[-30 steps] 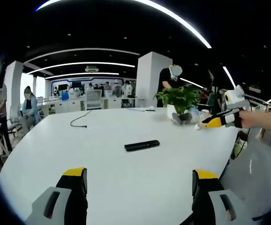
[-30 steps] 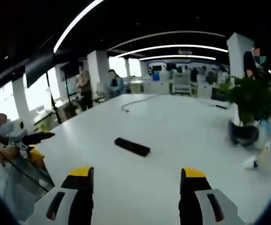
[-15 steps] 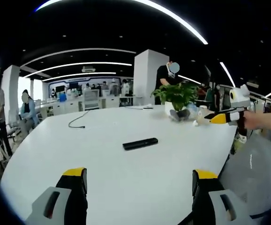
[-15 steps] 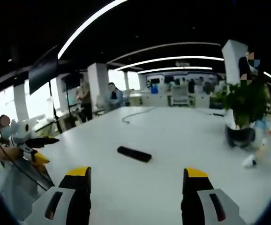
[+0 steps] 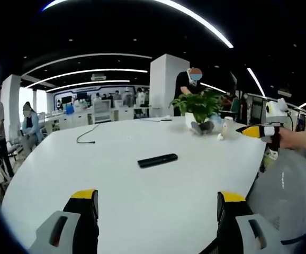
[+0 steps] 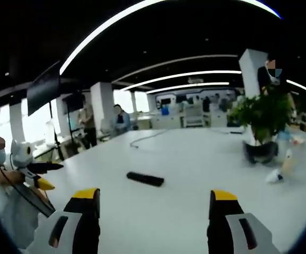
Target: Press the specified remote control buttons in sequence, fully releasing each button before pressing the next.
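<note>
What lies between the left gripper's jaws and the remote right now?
Nothing: in the left gripper view, only bare white table lies between the open left gripper and the black remote.

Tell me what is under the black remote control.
The remote control lies flat on the bare white table, apart from the potted plant farther back. The patch of tabletop beneath it is covered, so nothing there can be checked.

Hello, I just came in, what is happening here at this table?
A person holds one tool in each hand above a large white table. The left tool and the right tool are both open and hold nothing. A black remote control lies flat in the middle of the table, untouched, apart from both tools. A potted plant stands near the far edge.
</note>
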A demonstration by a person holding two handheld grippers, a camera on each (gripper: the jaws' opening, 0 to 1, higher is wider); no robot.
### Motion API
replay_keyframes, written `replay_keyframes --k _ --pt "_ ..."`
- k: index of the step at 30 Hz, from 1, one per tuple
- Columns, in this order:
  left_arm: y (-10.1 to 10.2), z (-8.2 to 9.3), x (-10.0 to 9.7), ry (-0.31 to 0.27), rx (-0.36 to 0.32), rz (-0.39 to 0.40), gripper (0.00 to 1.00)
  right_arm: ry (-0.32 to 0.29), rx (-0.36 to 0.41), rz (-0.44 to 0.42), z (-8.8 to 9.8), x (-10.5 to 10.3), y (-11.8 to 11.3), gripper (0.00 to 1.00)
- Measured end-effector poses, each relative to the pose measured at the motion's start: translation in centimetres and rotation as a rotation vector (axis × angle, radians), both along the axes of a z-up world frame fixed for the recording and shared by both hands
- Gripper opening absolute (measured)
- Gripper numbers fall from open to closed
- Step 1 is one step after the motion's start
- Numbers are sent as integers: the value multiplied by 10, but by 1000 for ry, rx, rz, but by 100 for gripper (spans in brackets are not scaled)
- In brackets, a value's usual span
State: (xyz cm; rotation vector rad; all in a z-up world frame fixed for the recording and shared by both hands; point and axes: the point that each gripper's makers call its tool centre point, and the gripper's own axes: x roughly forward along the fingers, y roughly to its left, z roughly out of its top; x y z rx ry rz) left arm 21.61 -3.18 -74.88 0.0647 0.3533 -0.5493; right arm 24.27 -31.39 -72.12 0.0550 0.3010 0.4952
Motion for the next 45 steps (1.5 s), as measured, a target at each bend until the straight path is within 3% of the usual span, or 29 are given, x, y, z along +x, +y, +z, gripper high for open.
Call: replay_keyframes --k 16,20,24,27,32,39,43,45 --pt "11 3 3 -18 3 75 96 -45 -27 -4 7 -2 0 89" --pt "11 4 3 -24 6 80 96 -25 -19 -4 3 -3 -2 90" --pt "12 6 3 -32 1 85 97 -44 -5 -21 7 -2 -5 92" --pt "12 14 4 -67 -42 92 99 -50 -13 -22 7 -2 -6 92" --pt "18 11 5 -65 -24 116 99 -88 -16 -26 12 0 -6 99" --pt "25 11 7 -77 3 142 100 -96 -59 -7 10 0 0 99" --pt "34 22 9 -143 25 192 100 -81 -120 10 3 -1 1 99" --pt "35 22 9 -137 10 195 100 -47 -162 27 -6 -2 1 99"
